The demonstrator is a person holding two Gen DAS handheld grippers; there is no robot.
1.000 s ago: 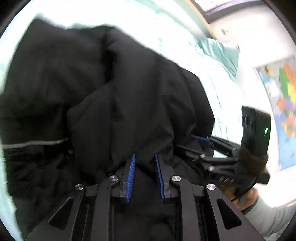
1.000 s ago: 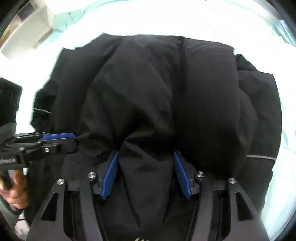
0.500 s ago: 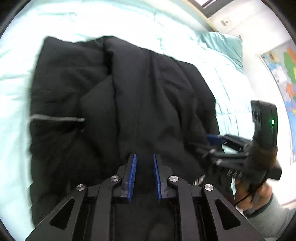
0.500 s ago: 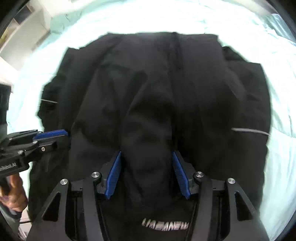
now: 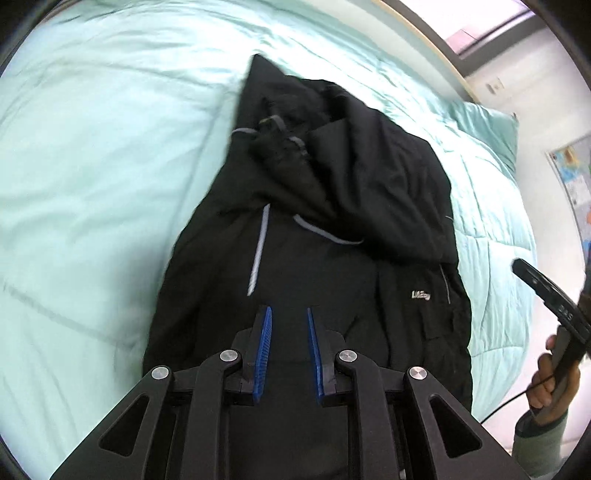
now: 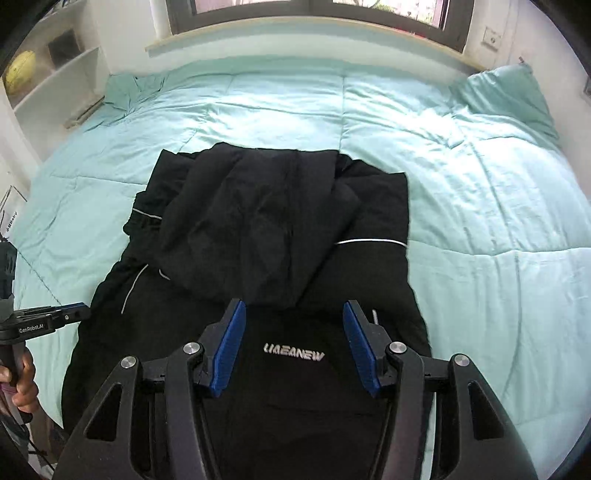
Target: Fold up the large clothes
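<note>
A black jacket [image 5: 332,258] [image 6: 369,280] lies flat on the teal duvet, with its upper part and hood [image 6: 258,221] folded down over the body. A white logo [image 6: 293,356] [image 5: 421,295] shows near the front. My left gripper [image 5: 289,314] [image 6: 74,312] hovers above the jacket's near part, its blue pads almost together with nothing between them. My right gripper [image 6: 295,306] hangs over the logo with its pads wide apart and empty. In the left wrist view only the right gripper's handle [image 5: 546,295] and the hand on it show.
The teal duvet [image 5: 92,184] [image 6: 480,221] spreads widely around the jacket. A teal pillow [image 6: 506,92] [image 5: 487,125] lies at the far right under a window [image 6: 314,7]. White shelves with a yellow ball [image 6: 20,72] stand at the left. A map poster [image 5: 572,173] hangs on the wall.
Both grippers have drawn back and up from the jacket, which now looks smaller with much more duvet around it. The fabric that bulged between the pads now lies flat, and the logo is uncovered.
</note>
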